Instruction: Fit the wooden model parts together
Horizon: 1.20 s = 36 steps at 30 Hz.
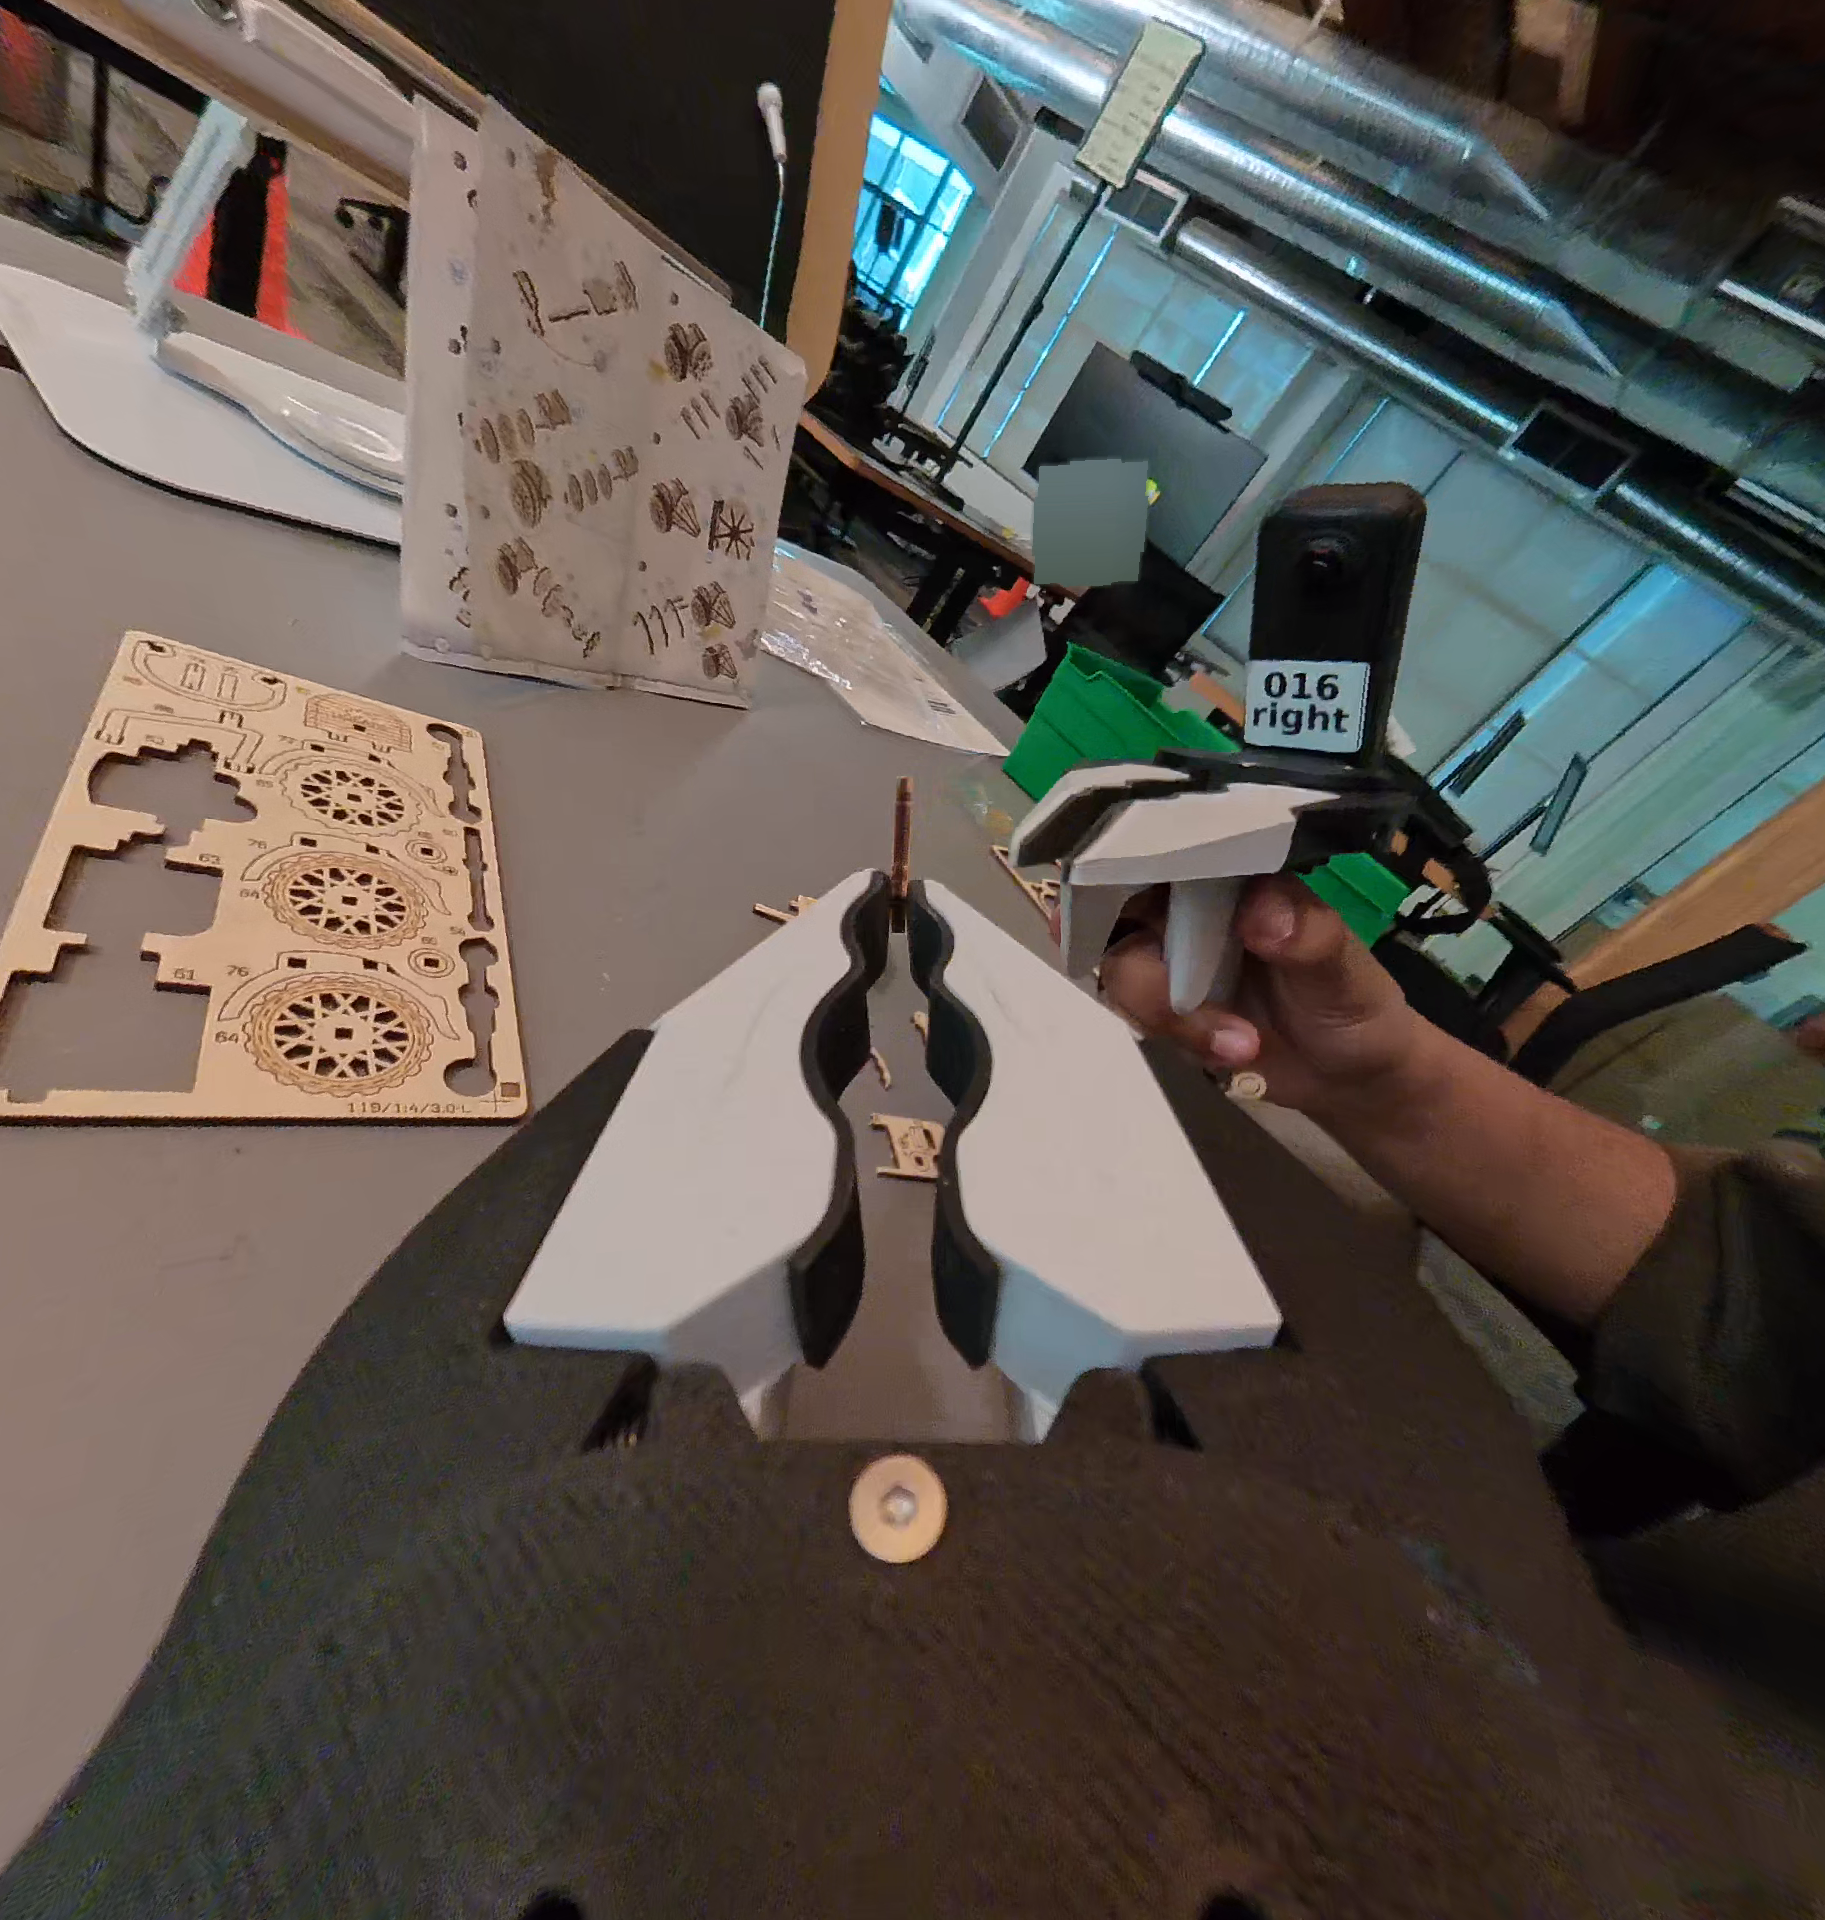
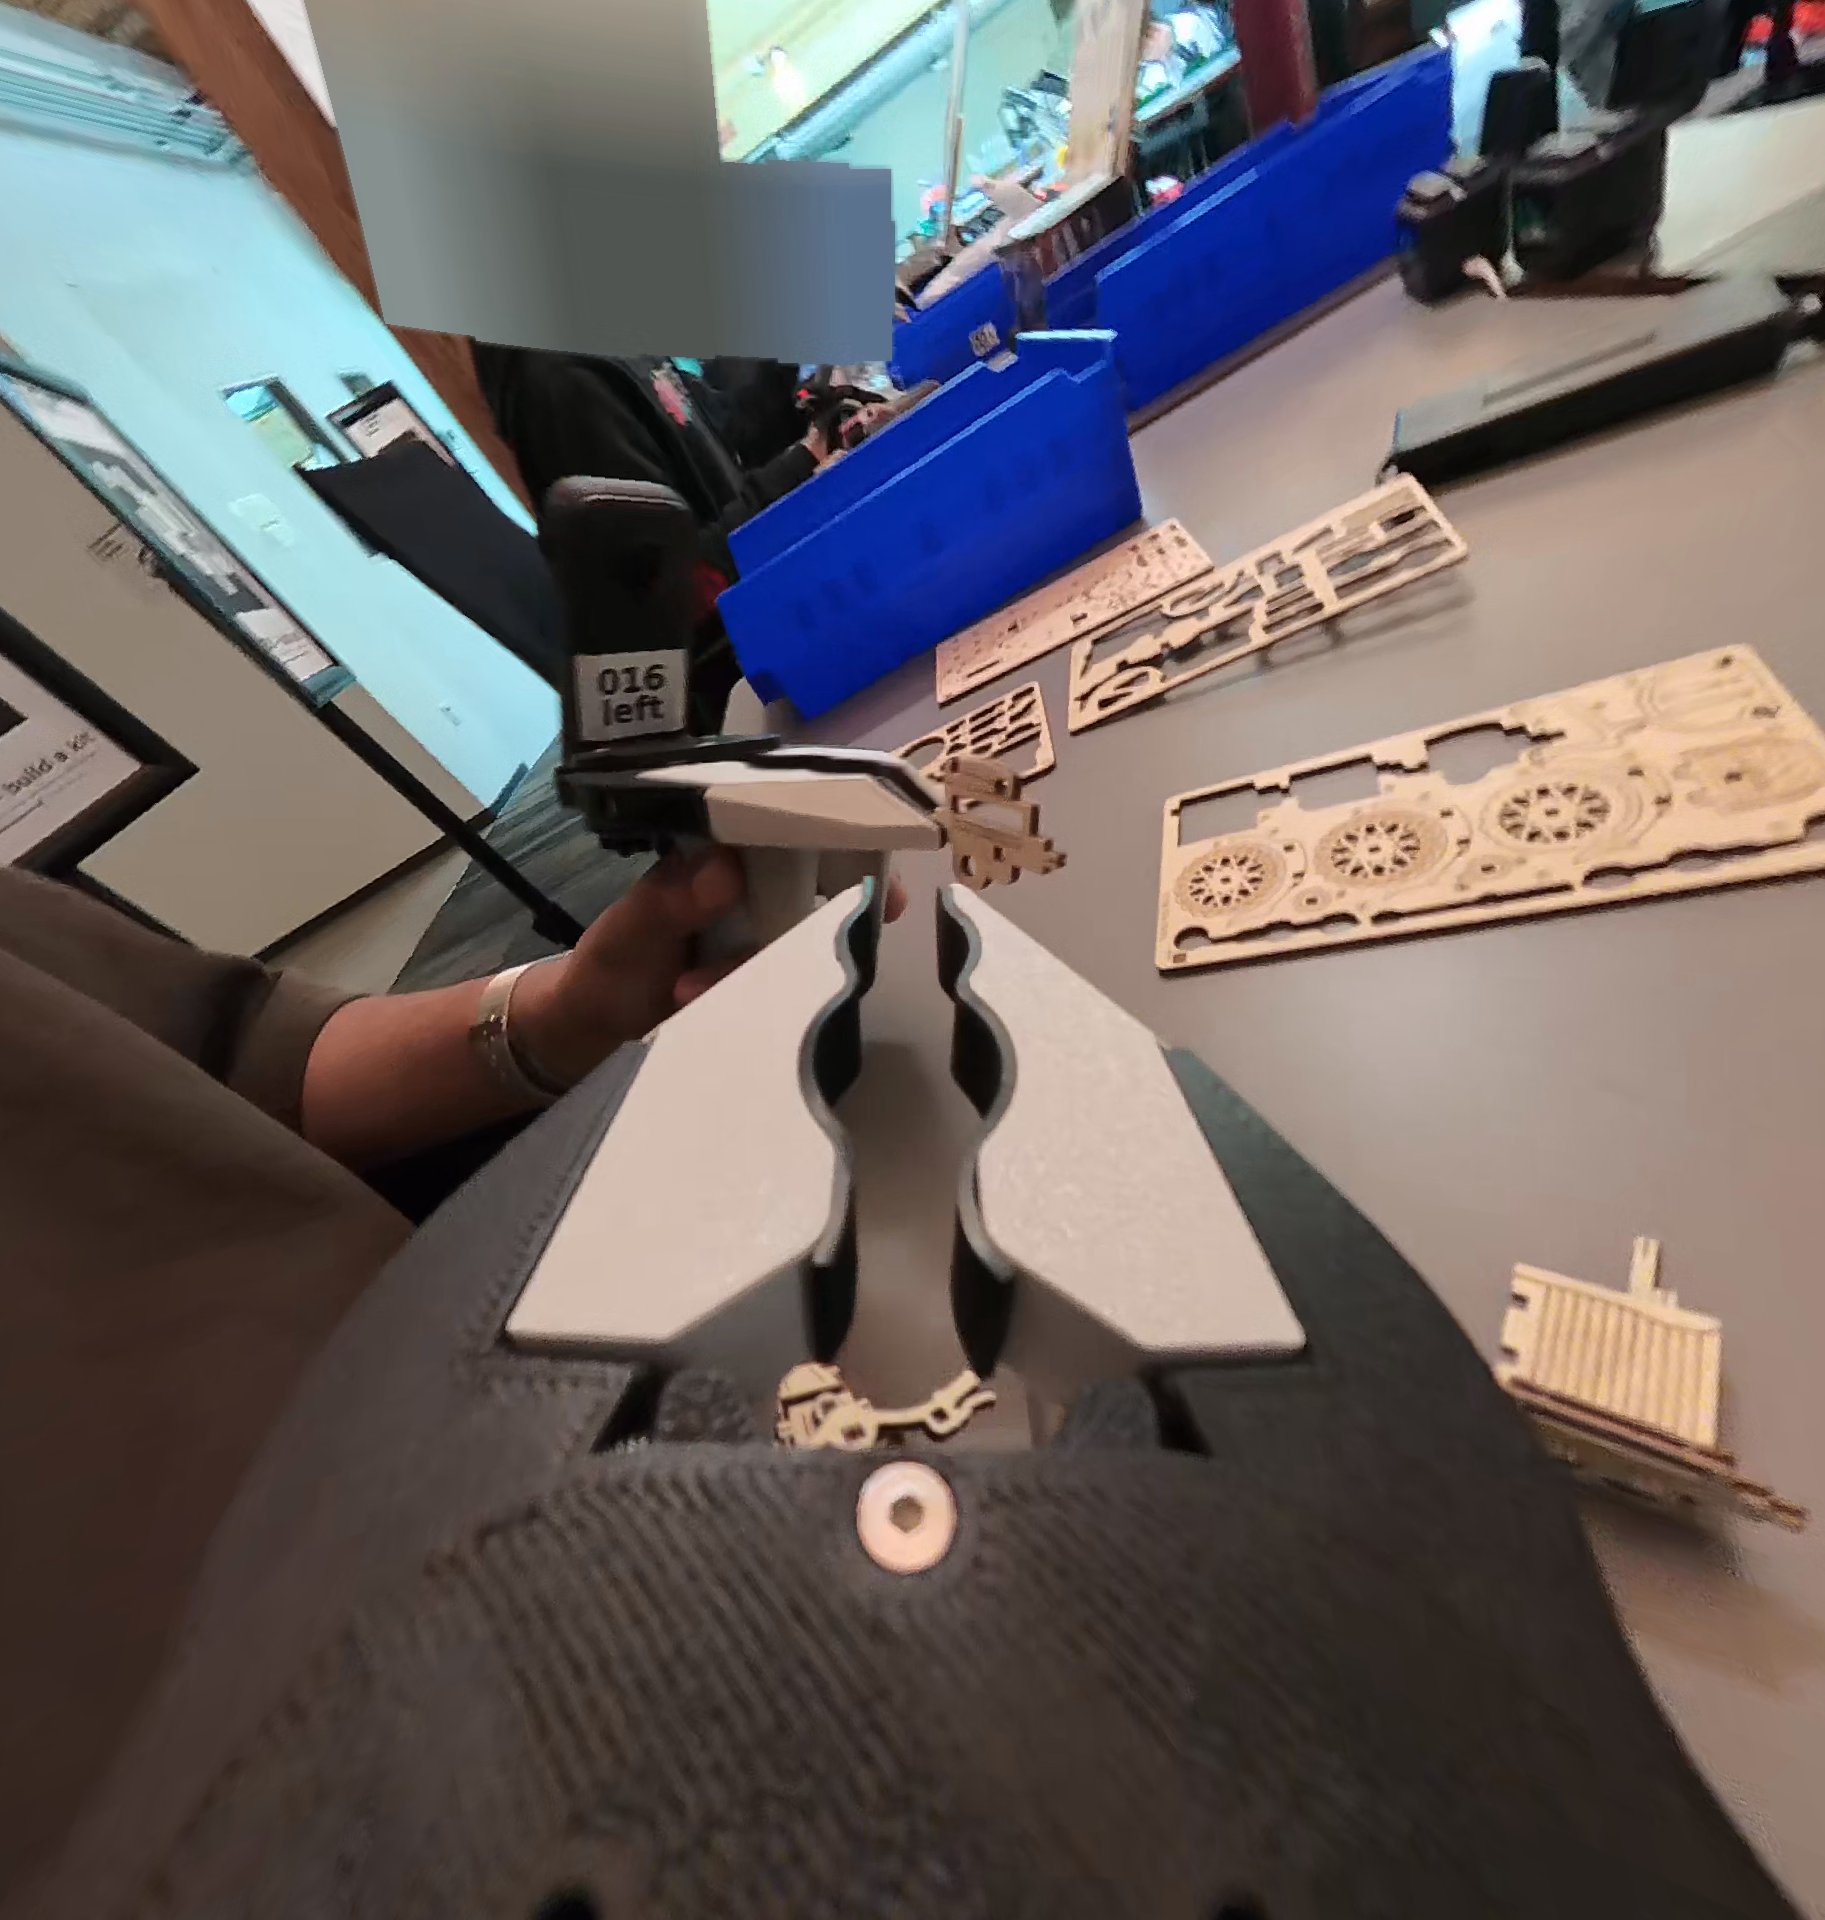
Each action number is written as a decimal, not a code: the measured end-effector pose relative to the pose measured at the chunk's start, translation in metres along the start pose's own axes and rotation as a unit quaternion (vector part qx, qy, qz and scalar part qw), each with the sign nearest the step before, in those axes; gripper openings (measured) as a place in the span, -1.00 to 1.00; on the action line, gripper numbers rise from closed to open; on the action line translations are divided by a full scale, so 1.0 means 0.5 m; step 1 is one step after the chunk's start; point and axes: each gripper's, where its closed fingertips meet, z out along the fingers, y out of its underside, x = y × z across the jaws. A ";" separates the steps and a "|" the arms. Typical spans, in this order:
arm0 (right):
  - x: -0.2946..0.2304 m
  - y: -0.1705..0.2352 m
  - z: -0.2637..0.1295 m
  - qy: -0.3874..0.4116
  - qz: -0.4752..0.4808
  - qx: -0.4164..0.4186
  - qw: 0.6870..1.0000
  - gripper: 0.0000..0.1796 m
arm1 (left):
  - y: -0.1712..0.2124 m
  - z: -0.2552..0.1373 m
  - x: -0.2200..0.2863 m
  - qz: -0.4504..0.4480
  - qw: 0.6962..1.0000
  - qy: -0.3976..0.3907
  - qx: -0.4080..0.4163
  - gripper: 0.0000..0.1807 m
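Left gripper (image 1: 900,902): fingers pressed together on a small wooden part (image 2: 996,826), held clear of the grey table (image 1: 264,1299). From its own camera the part shows edge-on, a thin brown sliver standing above the fingertips. From the right wrist view it is a pale, flat, laser-cut piece with stepped notches and rectangular slots, projecting beyond the fingertips.

Right gripper (image 2: 906,914): fingers slightly spread, nothing between them. It sits just below and beside the held part.

Parts sheet with three spoked wheels (image 1: 253,904): pale plywood, flat on the table to the left of the left gripper, several shapes already punched out.

Small loose cut-outs (image 1: 913,1148): lying on the table beneath the left gripper's fingers.

Ribbed wooden sub-assembly (image 2: 1614,1382): slatted panel with tabs, on the table right of the right gripper.

Further parts sheets (image 2: 1261,613): ahead and right of the right gripper, in front of blue bins (image 2: 949,520).

Instruction booklet (image 1: 596,457): standing open beyond the left gripper.
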 end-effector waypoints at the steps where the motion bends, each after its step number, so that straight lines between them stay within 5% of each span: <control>1: 0.004 0.001 0.002 0.008 0.007 -0.001 1.000 -0.92 | 0.002 0.001 0.002 0.008 1.000 -0.002 -0.003 -0.99; 36: 0.029 0.002 0.000 0.048 0.032 -0.003 0.998 -0.94 | 0.014 0.010 0.020 0.047 0.999 0.003 -0.017 -0.99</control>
